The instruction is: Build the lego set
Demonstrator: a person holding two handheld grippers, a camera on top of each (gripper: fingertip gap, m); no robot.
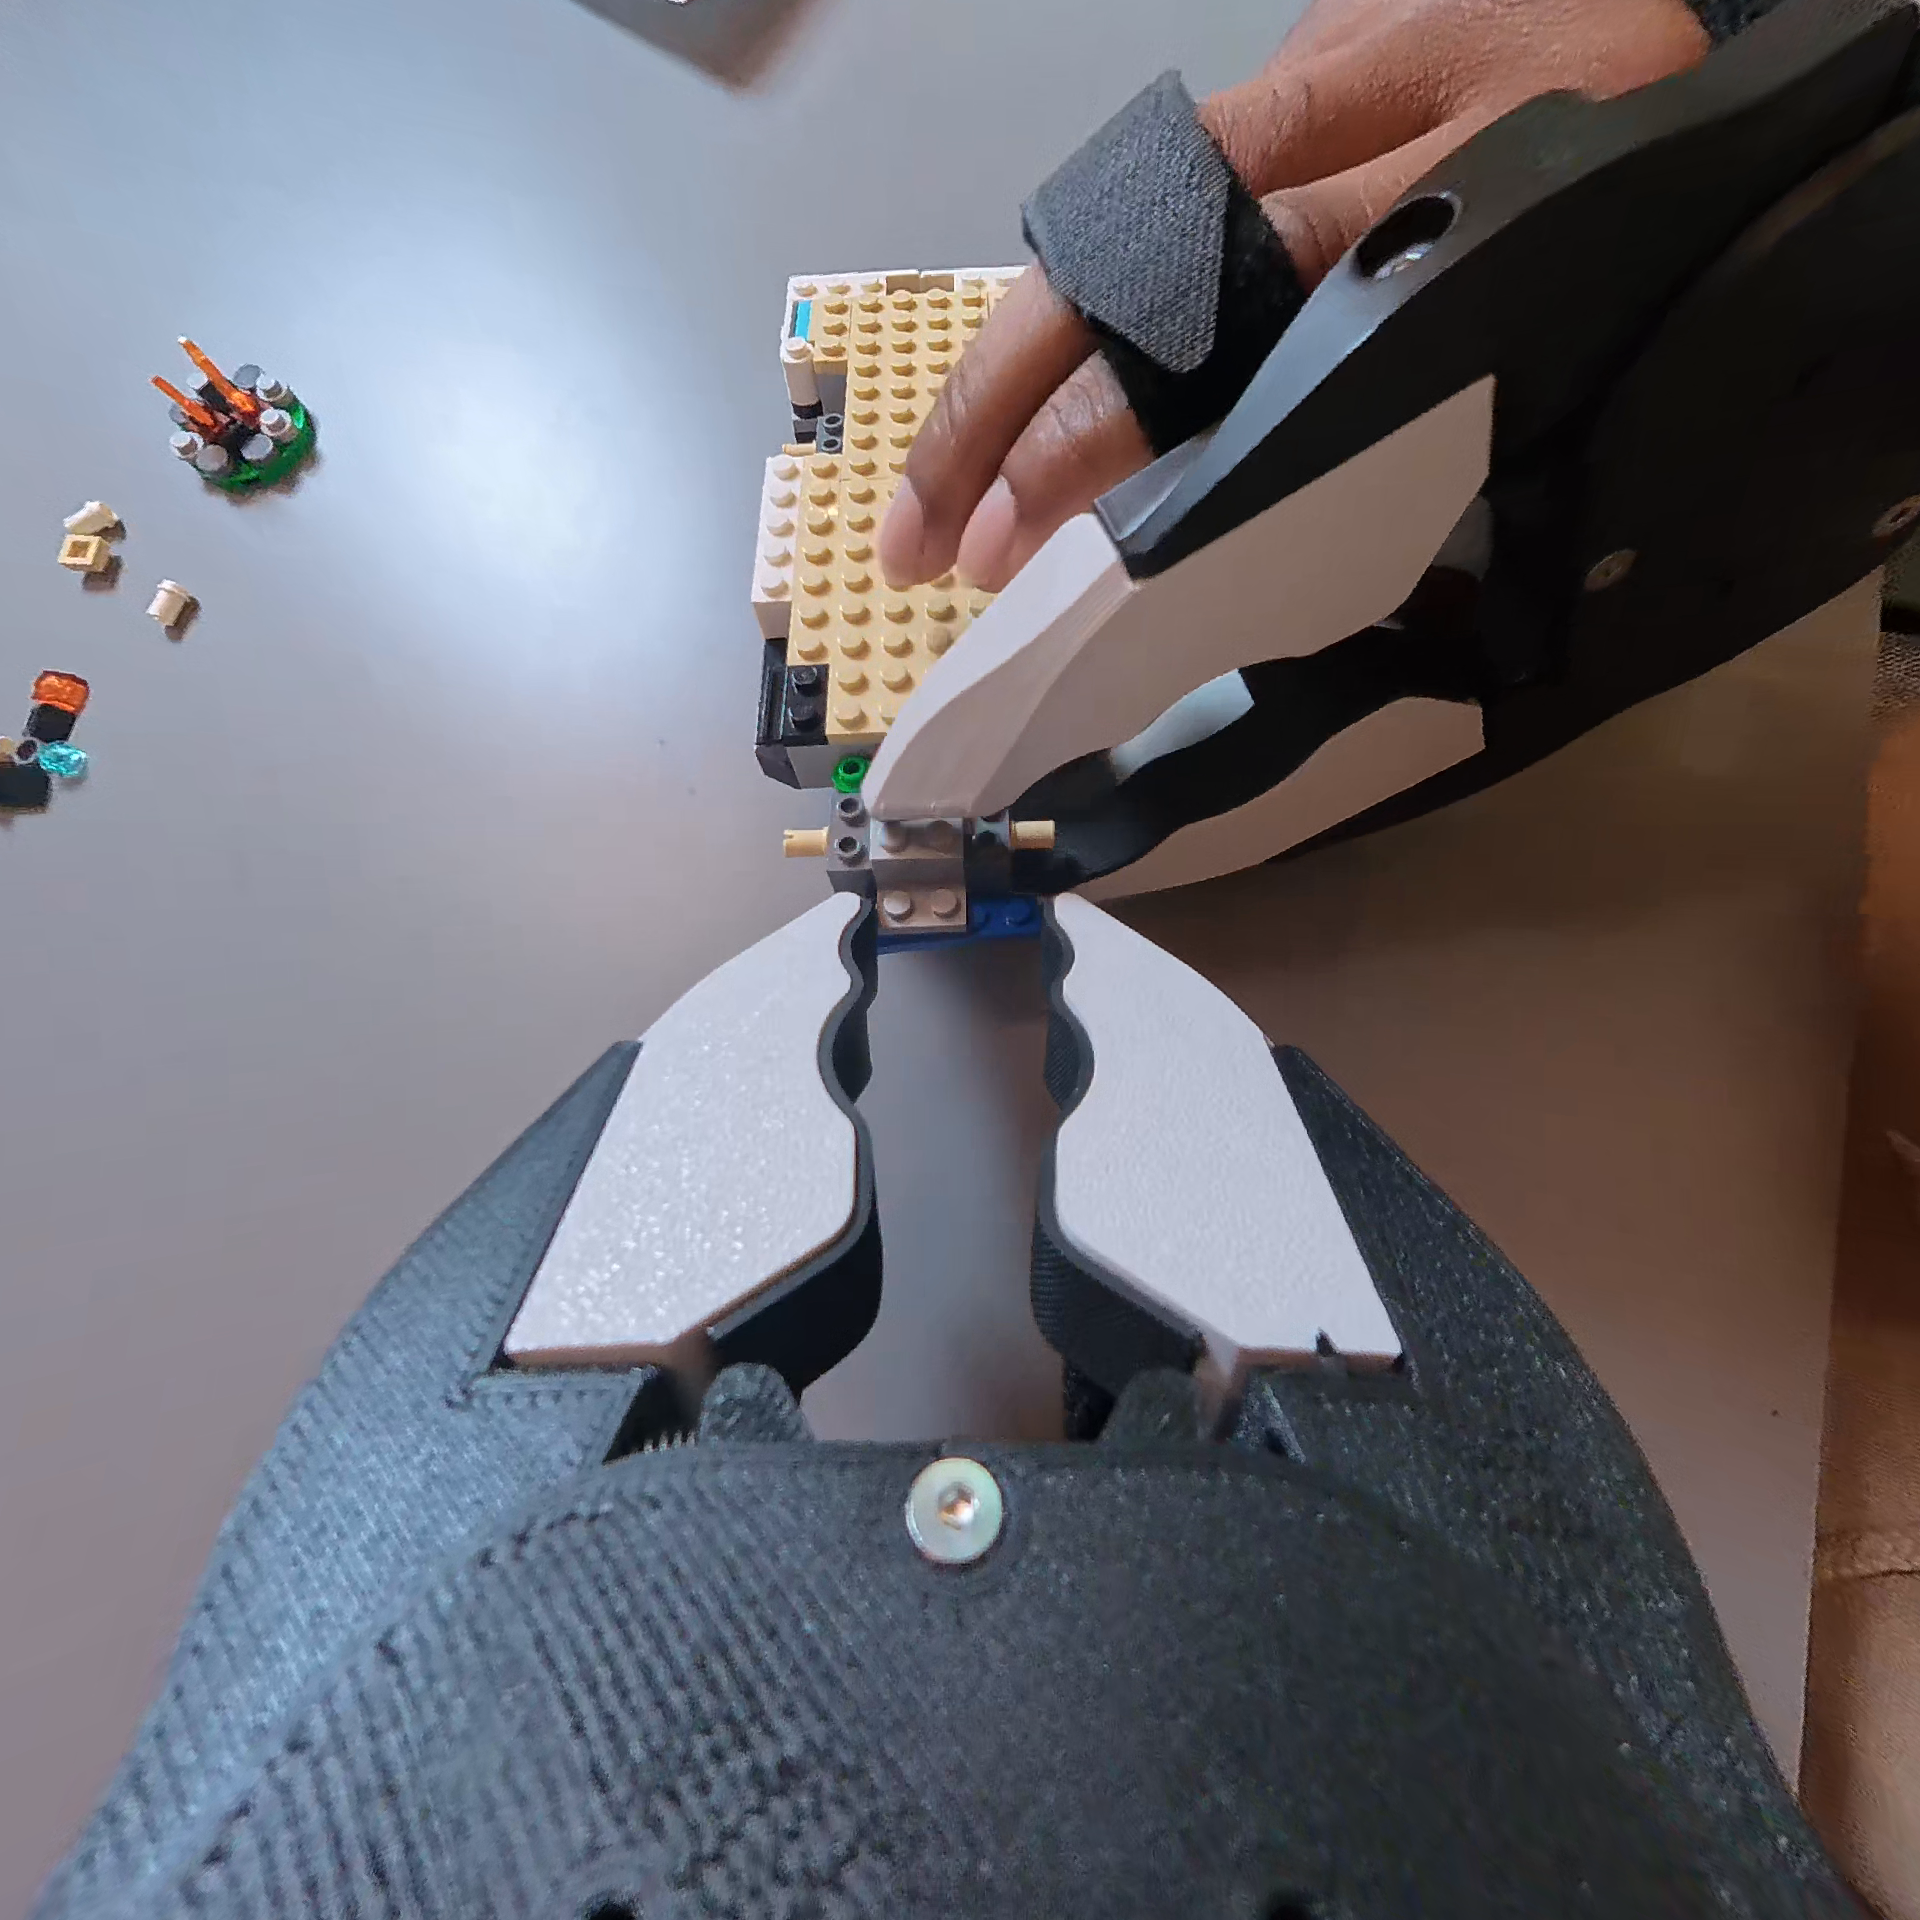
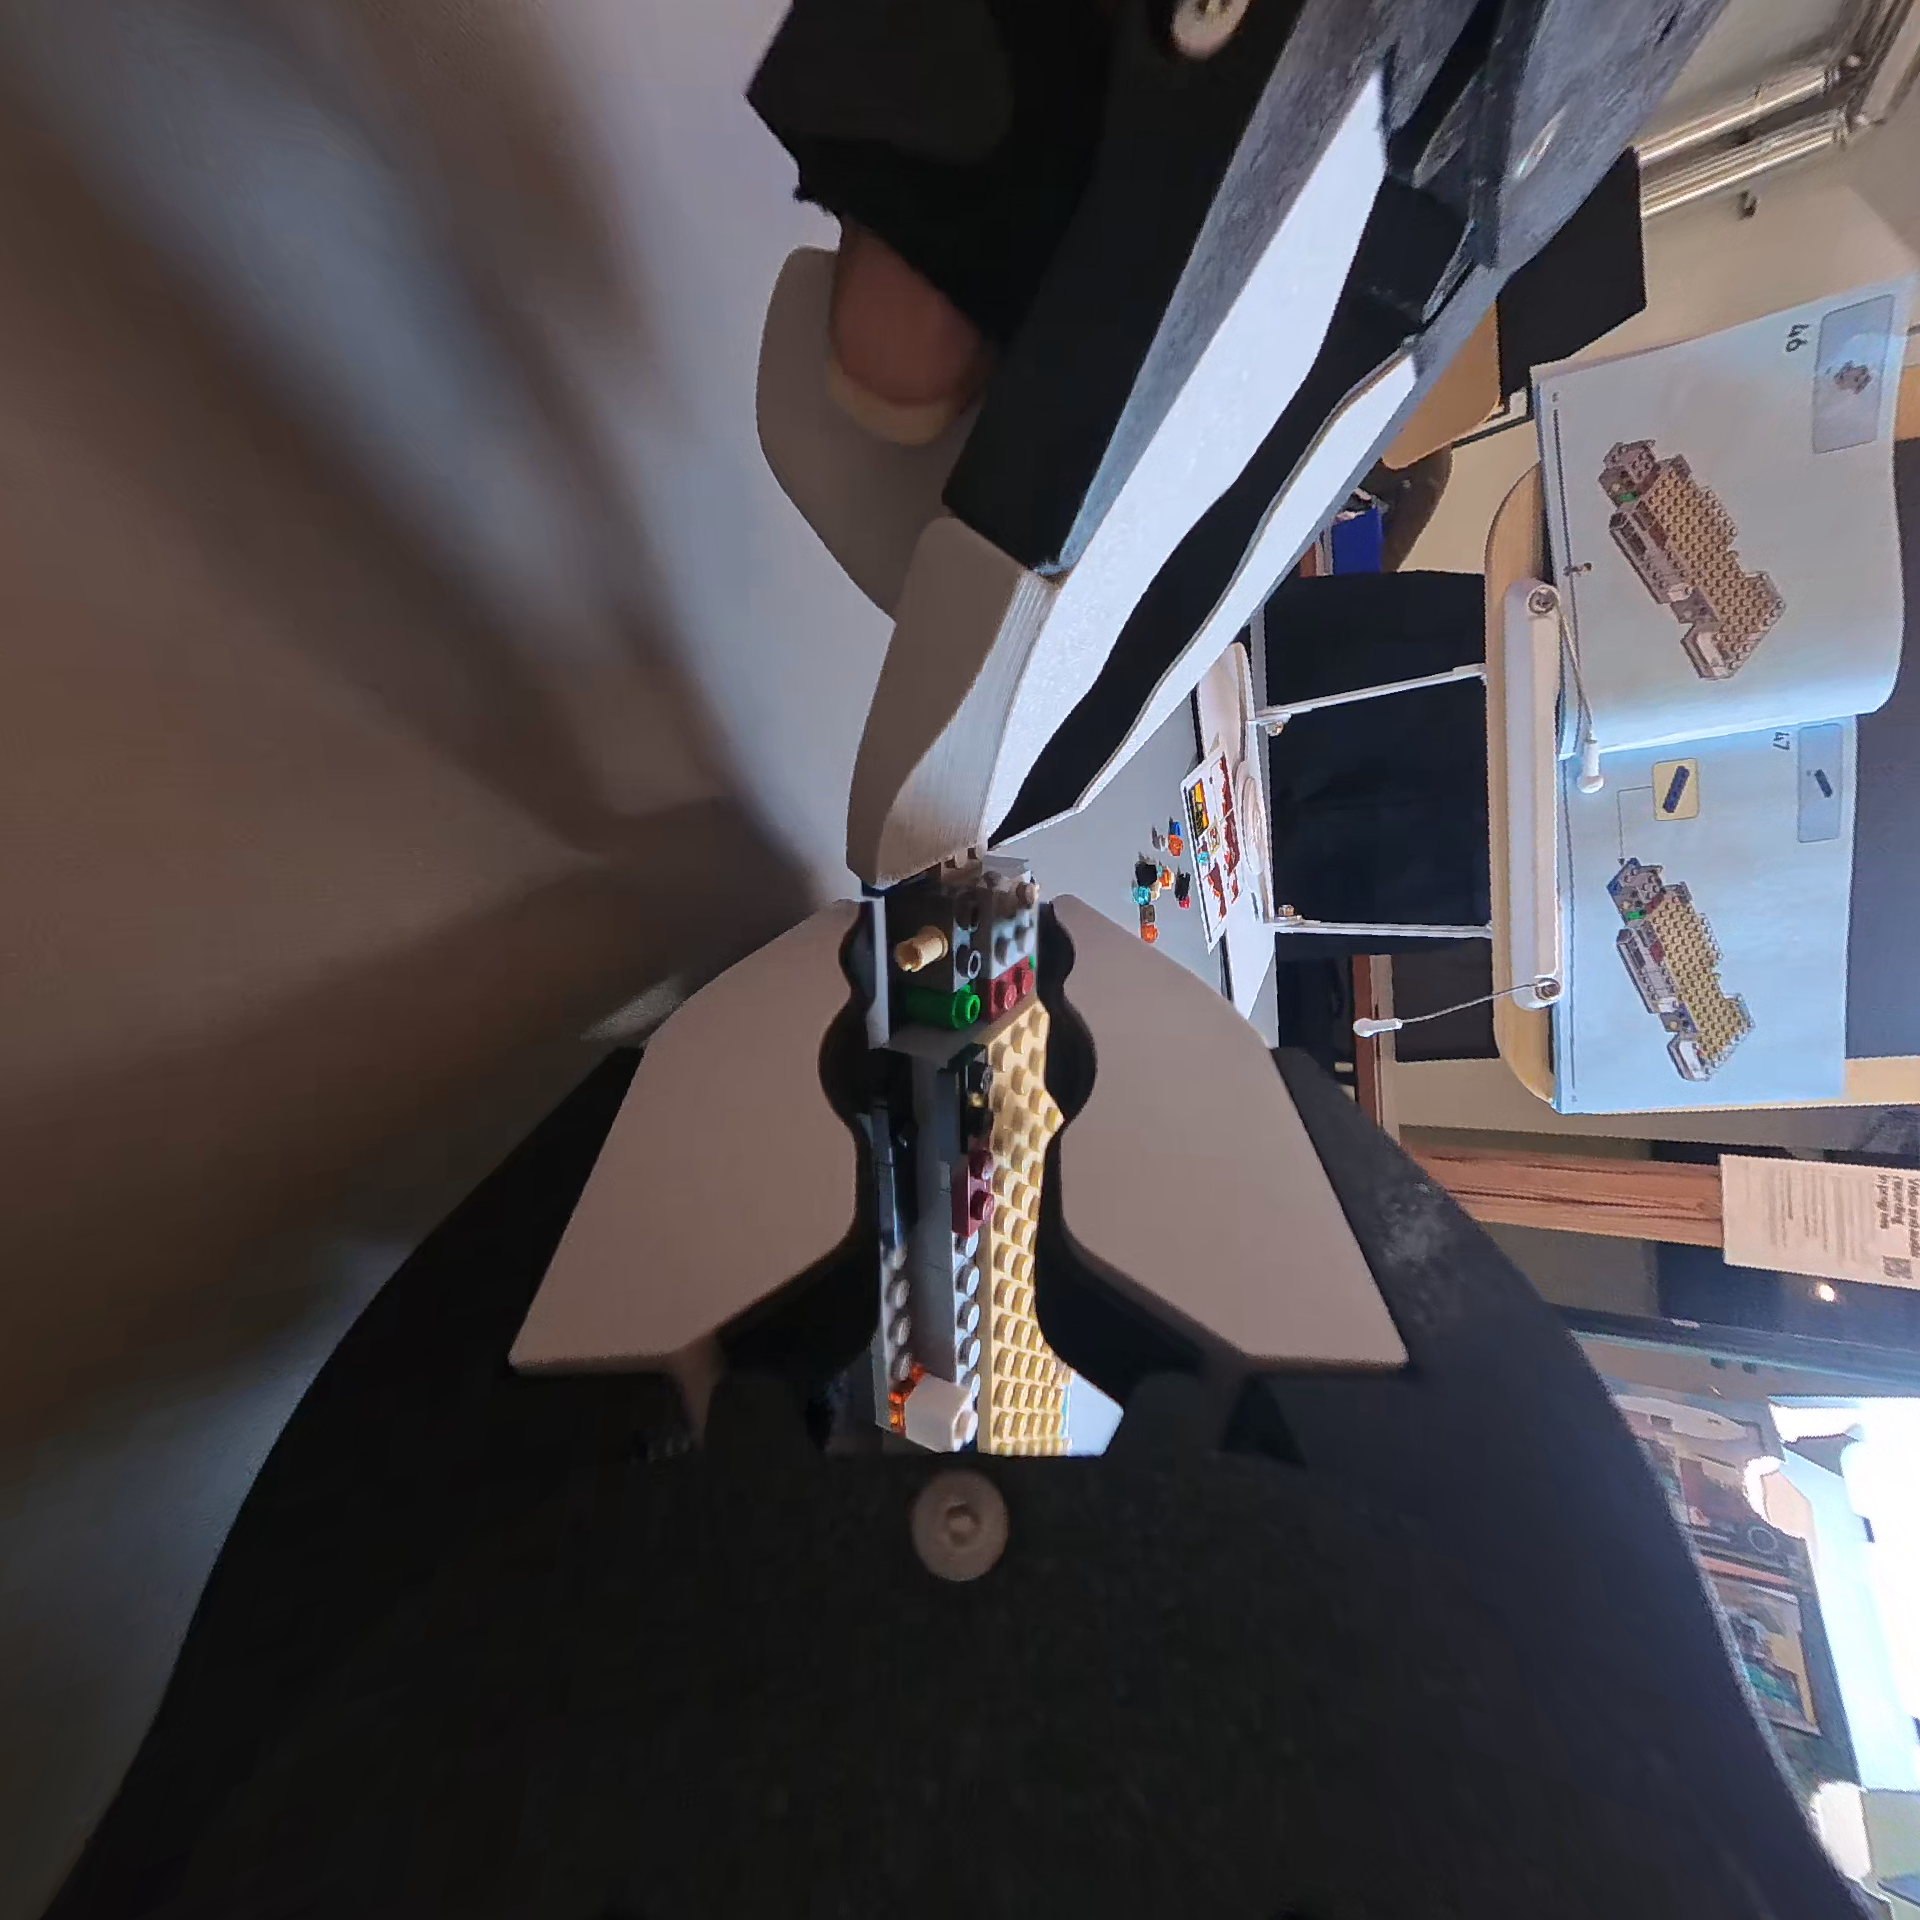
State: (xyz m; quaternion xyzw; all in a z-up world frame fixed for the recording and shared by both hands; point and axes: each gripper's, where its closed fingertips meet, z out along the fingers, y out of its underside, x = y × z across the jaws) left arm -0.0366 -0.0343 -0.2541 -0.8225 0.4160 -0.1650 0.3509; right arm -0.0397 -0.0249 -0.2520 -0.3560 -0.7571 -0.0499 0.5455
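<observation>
My left gripper (image 1: pixel 956 914) clamps narrow on the blue plate (image 1: pixel 1003 920) at the near end of the brick model (image 1: pixel 894 540); my right gripper (image 2: pixel 956 914) pinches that model top to bottom, tan studded deck (image 2: pixel 1023 1195) against one pad. Best to keep both grips square and press gently. Right pad contact is shadowed; loose bits (image 1: pixel 62 727) lie well apart, too small to identify.
</observation>
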